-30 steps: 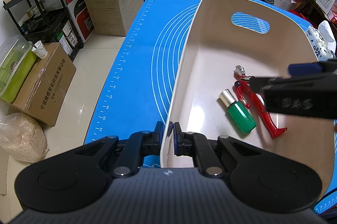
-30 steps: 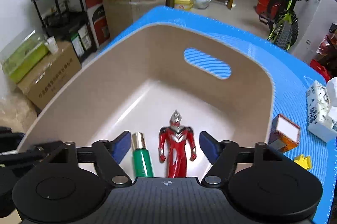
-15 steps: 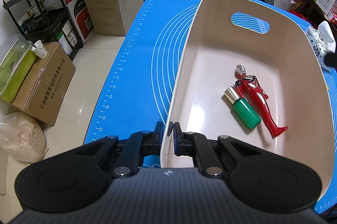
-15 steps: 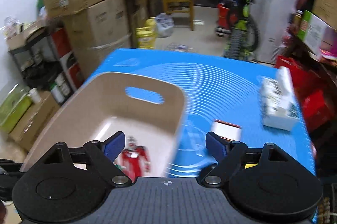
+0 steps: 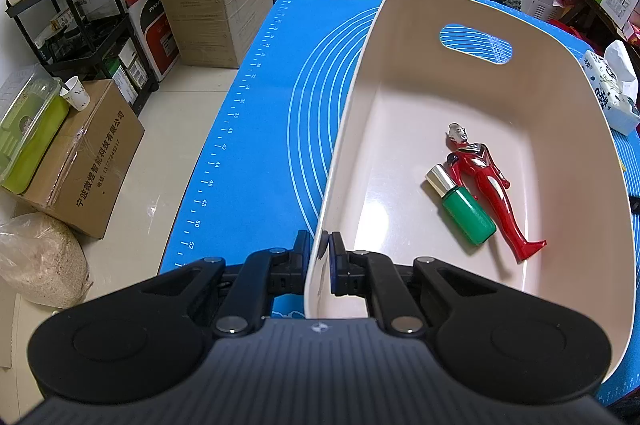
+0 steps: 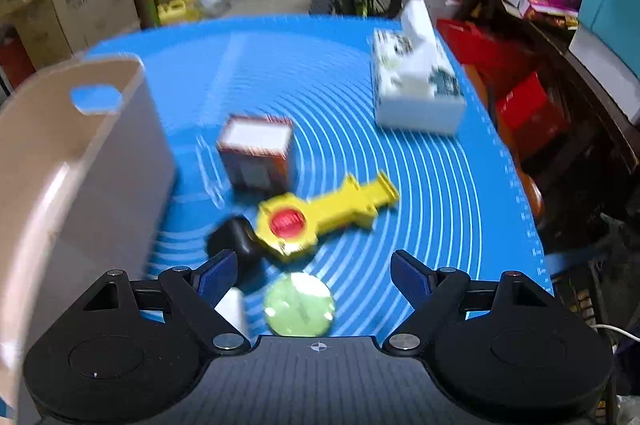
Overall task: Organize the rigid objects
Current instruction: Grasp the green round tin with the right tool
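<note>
Left claw (image 5: 320, 257) clamped on near rim of beige bin (image 5: 560, 153); red figure (image 5: 486, 185) and green bottle (image 5: 466, 213) lie touching inside. Right claw (image 6: 316, 273) apart above yellow toy (image 6: 320, 215), beside bin on blue mat (image 6: 420, 185).

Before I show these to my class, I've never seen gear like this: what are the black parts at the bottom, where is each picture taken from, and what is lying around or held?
No robot here: a person holds a two-finger tool in each hand, with a camera looking along its fingers.

The left tool is clamped on the near wall of a beige bin. Inside lie a red figure and a green bottle.

The right tool is open and holds nothing. It hangs over the blue mat, where a yellow toy, a small box, a black object, a green disc and a tissue box lie. That picture is blurred.
</note>
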Available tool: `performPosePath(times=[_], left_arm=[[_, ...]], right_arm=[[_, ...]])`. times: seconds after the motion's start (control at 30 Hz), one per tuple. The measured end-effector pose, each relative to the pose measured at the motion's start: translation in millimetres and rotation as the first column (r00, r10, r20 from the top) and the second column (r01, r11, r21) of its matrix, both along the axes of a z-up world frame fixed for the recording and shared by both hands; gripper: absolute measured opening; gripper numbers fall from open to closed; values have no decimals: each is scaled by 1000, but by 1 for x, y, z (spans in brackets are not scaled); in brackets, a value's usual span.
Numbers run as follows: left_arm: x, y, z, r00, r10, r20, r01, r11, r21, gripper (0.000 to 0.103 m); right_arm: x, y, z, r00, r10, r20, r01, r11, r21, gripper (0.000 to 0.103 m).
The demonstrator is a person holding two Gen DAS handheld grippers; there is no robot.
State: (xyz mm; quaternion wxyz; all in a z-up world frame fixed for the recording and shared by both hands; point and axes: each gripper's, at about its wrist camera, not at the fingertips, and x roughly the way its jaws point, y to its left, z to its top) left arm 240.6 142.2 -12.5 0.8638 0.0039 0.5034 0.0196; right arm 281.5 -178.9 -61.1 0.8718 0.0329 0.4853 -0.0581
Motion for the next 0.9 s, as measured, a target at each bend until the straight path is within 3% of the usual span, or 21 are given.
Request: performPosePath(times=[0.23,0.7,0.9], left_arm=[[0,0,0,1000,0,0,0,1000,0,12],[0,0,0,1000,0,0,0,1000,0,12],[0,0,0,1000,0,0,0,1000,0,12]], right_arm=[[-2,3,-24,999,12,-46,-13,999,-32,85],[-5,10,-28,997,58,-45,-59,998,-27,83],[-5,12,-35,996,75,-58,-75,997,-5,63]])
